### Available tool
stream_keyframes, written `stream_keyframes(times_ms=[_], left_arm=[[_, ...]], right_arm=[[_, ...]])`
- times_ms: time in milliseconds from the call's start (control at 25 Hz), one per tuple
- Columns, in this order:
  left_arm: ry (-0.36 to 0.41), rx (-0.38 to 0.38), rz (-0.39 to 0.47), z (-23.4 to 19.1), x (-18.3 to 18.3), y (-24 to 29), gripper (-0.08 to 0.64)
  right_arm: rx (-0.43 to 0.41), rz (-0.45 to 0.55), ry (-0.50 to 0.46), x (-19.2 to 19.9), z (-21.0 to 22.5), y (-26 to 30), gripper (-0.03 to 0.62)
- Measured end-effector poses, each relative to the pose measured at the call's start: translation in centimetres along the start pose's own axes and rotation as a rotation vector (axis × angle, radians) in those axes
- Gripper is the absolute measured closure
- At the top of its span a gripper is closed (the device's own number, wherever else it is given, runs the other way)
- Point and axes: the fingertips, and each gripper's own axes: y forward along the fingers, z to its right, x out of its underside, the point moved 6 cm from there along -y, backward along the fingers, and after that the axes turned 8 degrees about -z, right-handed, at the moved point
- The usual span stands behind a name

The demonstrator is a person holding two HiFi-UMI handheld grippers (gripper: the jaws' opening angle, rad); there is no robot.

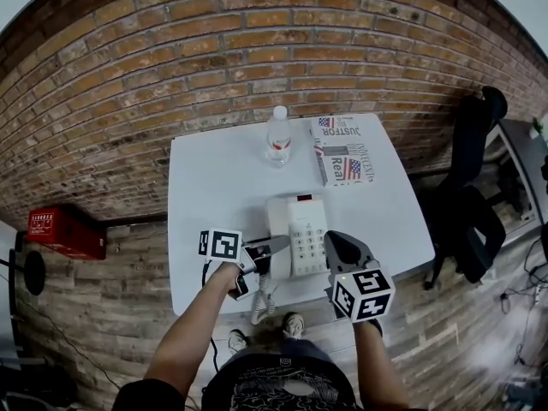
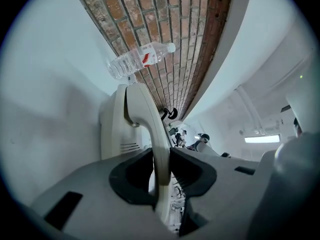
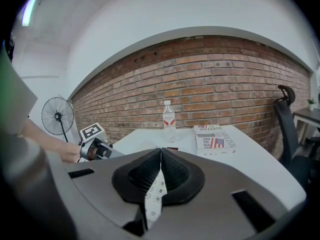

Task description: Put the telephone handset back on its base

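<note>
A cream telephone base [image 1: 306, 229] with a keypad sits near the table's front edge. The cream handset [image 1: 276, 217] runs along the base's left side; whether it rests in the cradle I cannot tell. My left gripper [image 1: 272, 248] is shut on the handset's near end. In the left gripper view both pads press the handset [image 2: 145, 114], with the base [image 2: 111, 131] just behind it. A coiled cord [image 1: 262, 298] hangs over the front edge. My right gripper [image 1: 336, 241] hovers at the base's right side, shut [image 3: 160, 166] with nothing between its fingers.
A water bottle [image 1: 277, 135] and two printed boxes [image 1: 342, 157] stand at the back of the white table [image 1: 214, 187]. An office chair [image 1: 471, 178] is to the right, a red case [image 1: 64, 229] lies on the floor at left, and a fan [image 3: 57, 116] stands by the brick wall.
</note>
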Motion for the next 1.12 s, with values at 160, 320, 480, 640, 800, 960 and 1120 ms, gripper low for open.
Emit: stream_keyframes(times_ms=[160, 320, 480, 640, 800, 960, 1120], left_arm=[[0.003, -0.01, -0.001, -0.1, 0.1, -0.1, 0.46], [0.01, -0.007, 0.002, 0.0, 0.2, -0.2, 0.454], [0.028, 0.001, 0.001, 0.3, 0.4, -0.3, 0.423], [0.025, 0.006, 0.025, 0.3, 0.3, -0.7, 0.389], [0.033, -0.018, 0.065, 0.3, 0.0, -1.5, 0.383], [0.041, -0.033, 0.082, 0.3, -0.2, -2.1, 0.364], [0.057, -0.049, 0.086, 0.4, -0.2, -2.5, 0.364]], right_arm=[[-0.005, -0.002, 0.002, 0.1, -0.2, 0.1, 0.591], [-0.009, -0.005, -0.001, 0.2, -0.4, 0.2, 0.591], [-0.009, -0.007, -0.002, 0.3, -0.3, 0.0, 0.591], [-0.008, -0.005, 0.0, 0.4, -0.4, -0.2, 0.591], [-0.004, -0.004, 0.002, 0.6, -0.3, -0.5, 0.591], [-0.003, -0.003, 0.005, 0.6, -0.3, -0.6, 0.591], [-0.001, 0.002, 0.005, 0.4, -0.5, -0.6, 0.591]])
